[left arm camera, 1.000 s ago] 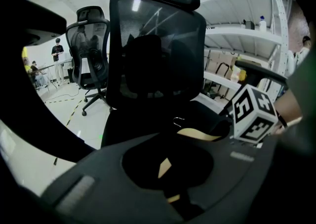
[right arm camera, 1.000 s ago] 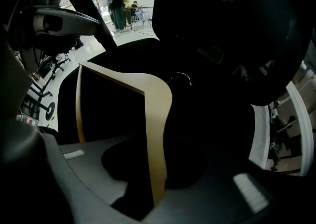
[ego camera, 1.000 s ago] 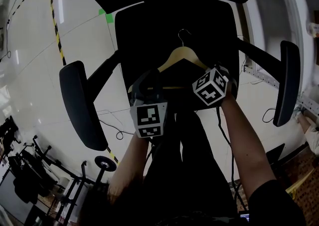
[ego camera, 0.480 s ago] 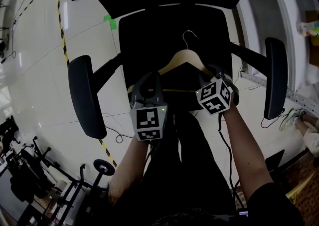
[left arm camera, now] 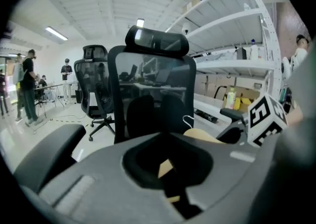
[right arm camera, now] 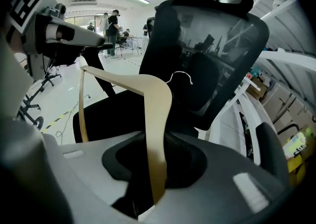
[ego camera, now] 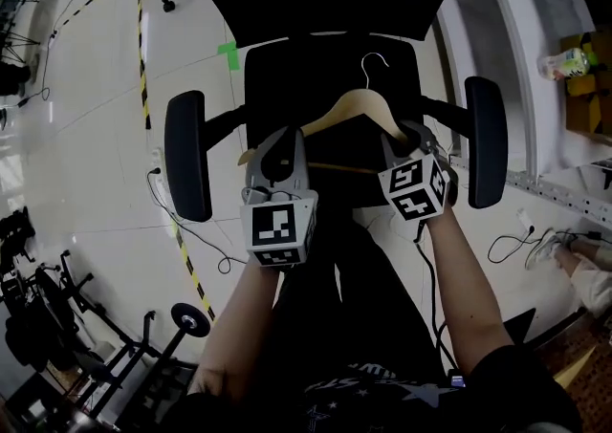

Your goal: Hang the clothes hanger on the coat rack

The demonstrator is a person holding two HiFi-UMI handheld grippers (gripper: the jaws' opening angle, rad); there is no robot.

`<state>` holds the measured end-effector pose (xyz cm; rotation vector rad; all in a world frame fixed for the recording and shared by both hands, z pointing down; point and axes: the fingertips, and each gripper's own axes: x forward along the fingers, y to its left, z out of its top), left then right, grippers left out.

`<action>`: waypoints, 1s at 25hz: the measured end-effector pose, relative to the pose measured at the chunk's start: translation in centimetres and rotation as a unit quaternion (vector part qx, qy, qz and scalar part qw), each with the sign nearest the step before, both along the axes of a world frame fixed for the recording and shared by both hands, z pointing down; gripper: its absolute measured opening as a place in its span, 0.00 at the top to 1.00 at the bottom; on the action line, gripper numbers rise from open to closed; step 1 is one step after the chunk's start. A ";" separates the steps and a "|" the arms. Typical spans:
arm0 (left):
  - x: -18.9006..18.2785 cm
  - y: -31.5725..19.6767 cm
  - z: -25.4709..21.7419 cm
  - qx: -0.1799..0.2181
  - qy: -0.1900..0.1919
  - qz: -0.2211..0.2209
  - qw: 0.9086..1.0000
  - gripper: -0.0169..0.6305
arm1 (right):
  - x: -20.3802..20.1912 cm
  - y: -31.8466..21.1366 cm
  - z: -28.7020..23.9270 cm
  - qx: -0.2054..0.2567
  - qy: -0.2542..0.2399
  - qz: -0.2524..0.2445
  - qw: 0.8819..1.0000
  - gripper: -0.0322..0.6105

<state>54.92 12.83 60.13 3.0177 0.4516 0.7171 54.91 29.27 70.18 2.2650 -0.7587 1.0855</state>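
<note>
A wooden clothes hanger [ego camera: 349, 114] with a metal hook [ego camera: 375, 62] hangs in the air over a black office chair [ego camera: 330, 68]. My left gripper [ego camera: 265, 156] is shut on its left end, and wood shows between the jaws of that gripper [left arm camera: 170, 183] in the left gripper view. My right gripper [ego camera: 400, 140] is shut on the right arm. In the right gripper view the hanger [right arm camera: 157, 119] runs straight into that gripper [right arm camera: 153, 191], with the hook [right arm camera: 180, 75] in front of the chair's mesh back [right arm camera: 217, 55]. No coat rack is in view.
The chair's armrests [ego camera: 186, 168] [ego camera: 485, 140] flank the hanger. White shelving [left arm camera: 237, 65] stands to the right, with a bottle [ego camera: 564, 63] nearby. Yellow-black floor tape [ego camera: 143, 49], cables [ego camera: 206, 249] and a dark stand [ego camera: 57, 326] lie to the left. People [left arm camera: 27, 87] stand far off.
Both grippers have lifted the hanger up and away from the chair seat. The chair now looks smaller and farther below.
</note>
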 end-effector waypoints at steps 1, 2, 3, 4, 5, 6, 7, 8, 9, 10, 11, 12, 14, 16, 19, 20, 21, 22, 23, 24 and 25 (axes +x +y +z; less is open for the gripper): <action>0.0 -0.1 -1.1 -0.001 0.007 -0.003 1.000 0.97 | 0.1 0.1 -0.9 0.002 0.005 0.000 1.000 0.79; -0.1 -0.1 -2.3 -0.002 0.014 -0.007 1.000 0.97 | 0.2 0.2 -1.9 0.004 0.011 -0.001 1.000 0.79; -0.3 -0.2 -3.5 -0.003 0.022 -0.011 1.000 0.97 | 0.3 0.3 -2.8 0.007 0.016 -0.003 1.000 0.79; -0.5 -0.2 -4.7 -0.004 0.030 -0.015 0.999 0.97 | 0.2 0.4 -3.7 0.010 0.019 -0.004 1.000 0.79; -0.7 -0.3 -5.8 -0.005 0.038 -0.019 0.999 0.97 | 0.2 0.4 -4.5 0.013 0.022 -0.005 1.000 0.79; -0.9 -0.5 -6.8 -0.004 0.046 -0.022 0.999 0.97 | 0.2 0.4 -5.2 0.017 0.024 -0.006 1.000 0.79; -1.1 -0.6 -7.6 -0.003 0.052 -0.025 0.998 0.97 | 0.2 0.3 -5.7 0.020 0.027 -0.008 0.999 0.79; -1.3 -0.8 -8.2 -0.002 0.057 -0.028 0.998 0.97 | 0.2 0.1 -6.2 0.022 0.030 -0.011 0.999 0.79; -1.5 -0.9 -8.8 0.000 0.062 -0.031 0.998 0.97 | 0.3 0.0 -6.6 0.024 0.033 -0.014 0.999 0.79; -1.8 -1.1 -9.5 0.000 0.066 -0.034 0.997 0.97 | 0.3 -0.3 -7.1 0.025 0.035 -0.017 0.999 0.79; -2.1 -1.4 -10.3 0.000 0.071 -0.038 0.997 0.97 | 0.3 -0.5 -7.5 0.026 0.038 -0.021 0.999 0.79; -2.4 -1.7 -11.0 0.000 0.074 -0.041 0.996 0.97 | 0.3 -0.9 -8.0 0.028 0.041 -0.026 0.998 0.79; -3.0 -2.5 -12.4 0.000 0.085 -0.053 0.995 0.97 | 0.1 -1.6 -9.0 0.030 0.045 -0.037 0.998 0.79; -3.5 -3.3 -13.3 0.002 0.095 -0.064 0.993 0.97 | 0.0 -2.2 -10.0 0.030 0.053 -0.052 0.997 0.79; -4.1 -3.8 -14.4 -0.001 0.095 -0.075 0.993 0.97 | 0.5 -3.3 -11.1 0.032 0.066 -0.073 0.995 0.79; -4.4 -4.0 -14.6 -0.005 0.095 -0.080 0.992 0.97 | 0.4 -3.7 -11.2 0.033 0.067 -0.077 0.994 0.79; -4.8 -4.3 -14.8 -0.008 0.096 -0.085 0.992 0.97 | 0.2 -4.0 -11.3 0.033 0.067 -0.080 0.994 0.79; -5.3 -4.7 -15.0 -0.009 0.099 -0.089 0.991 0.97 | 0.1 -4.4 -11.5 0.032 0.070 -0.083 0.994 0.79; -5.7 -5.2 -15.3 -0.008 0.101 -0.095 0.990 0.97 | 0.1 -4.8 -11.7 0.029 0.074 -0.087 0.993 0.79; -6.2 -5.8 -15.6 -0.007 0.103 -0.102 0.989 0.97 | 0.1 -5.2 -12.0 0.025 0.080 -0.093 0.992 0.79; -6.7 -6.3 -16.0 -0.005 0.106 -0.108 0.989 0.97 | 0.1 -5.6 -12.3 0.021 0.086 -0.098 0.991 0.79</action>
